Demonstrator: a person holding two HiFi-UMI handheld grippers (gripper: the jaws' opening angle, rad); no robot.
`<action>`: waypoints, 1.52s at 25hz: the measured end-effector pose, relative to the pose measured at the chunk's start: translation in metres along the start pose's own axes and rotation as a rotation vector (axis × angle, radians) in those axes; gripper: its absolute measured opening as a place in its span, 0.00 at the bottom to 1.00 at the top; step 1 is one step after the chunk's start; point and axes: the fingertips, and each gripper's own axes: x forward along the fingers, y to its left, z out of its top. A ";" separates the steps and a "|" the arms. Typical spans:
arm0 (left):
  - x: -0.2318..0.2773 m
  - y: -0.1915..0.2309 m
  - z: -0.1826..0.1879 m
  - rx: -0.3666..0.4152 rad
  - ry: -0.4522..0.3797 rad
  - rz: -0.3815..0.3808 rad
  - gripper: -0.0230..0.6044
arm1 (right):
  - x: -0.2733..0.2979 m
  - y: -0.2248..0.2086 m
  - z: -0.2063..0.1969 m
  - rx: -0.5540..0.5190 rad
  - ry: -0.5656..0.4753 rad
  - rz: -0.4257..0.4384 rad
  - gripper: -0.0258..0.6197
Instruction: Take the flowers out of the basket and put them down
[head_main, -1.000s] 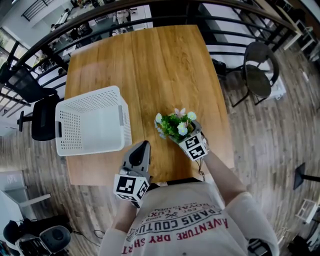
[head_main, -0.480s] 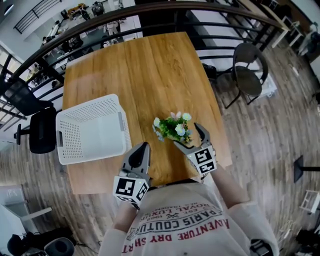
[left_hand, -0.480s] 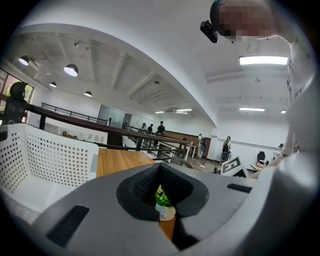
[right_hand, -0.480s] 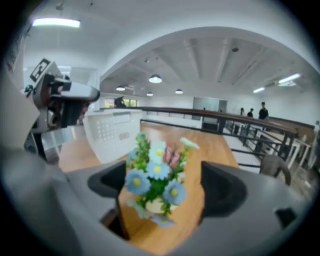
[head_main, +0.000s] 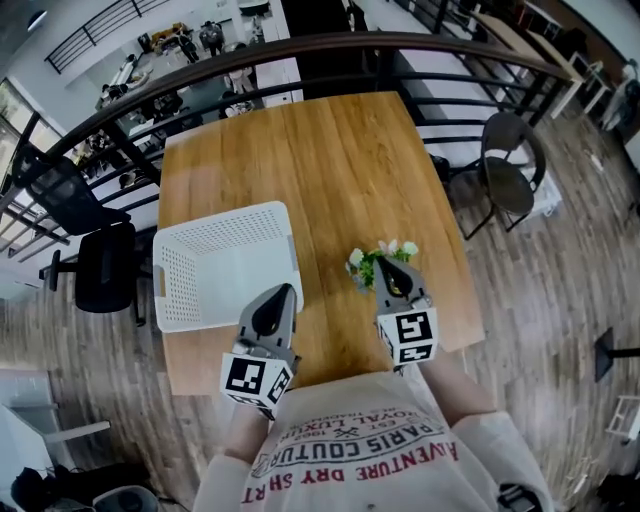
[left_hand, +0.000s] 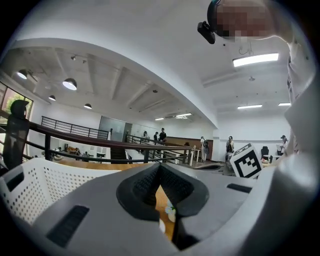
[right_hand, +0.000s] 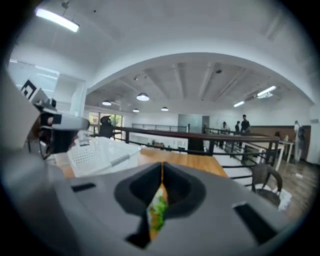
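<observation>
A small bunch of white flowers with green leaves (head_main: 378, 262) stands on the wooden table (head_main: 330, 150), to the right of the empty white perforated basket (head_main: 222, 222). My right gripper (head_main: 392, 271) is shut, with its tips just at the near side of the flowers and nothing gripped. In the right gripper view the jaws (right_hand: 162, 166) meet, and the flowers (right_hand: 158, 210) show through the slit below. My left gripper (head_main: 280, 292) hangs shut and empty at the basket's near right corner. In the left gripper view it (left_hand: 160, 168) points past the basket (left_hand: 30, 186).
The table's near edge is right below both grippers. A dark railing (head_main: 300, 50) curves round the far side. A round chair (head_main: 515, 150) stands to the right of the table and a black office chair (head_main: 100, 265) to the left.
The right gripper has let go of the flowers, drawn back with wide jaws, then shut. The flowers stay on the table. The left gripper has kept its place.
</observation>
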 end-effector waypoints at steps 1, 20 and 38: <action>-0.007 0.010 0.002 0.004 -0.005 0.015 0.06 | 0.003 0.008 0.004 0.014 0.000 0.012 0.09; -0.079 0.118 0.008 0.022 -0.001 0.226 0.06 | 0.028 0.122 0.059 -0.062 -0.088 0.190 0.09; -0.077 0.118 0.013 0.017 -0.010 0.232 0.06 | 0.030 0.123 0.059 -0.041 -0.065 0.216 0.09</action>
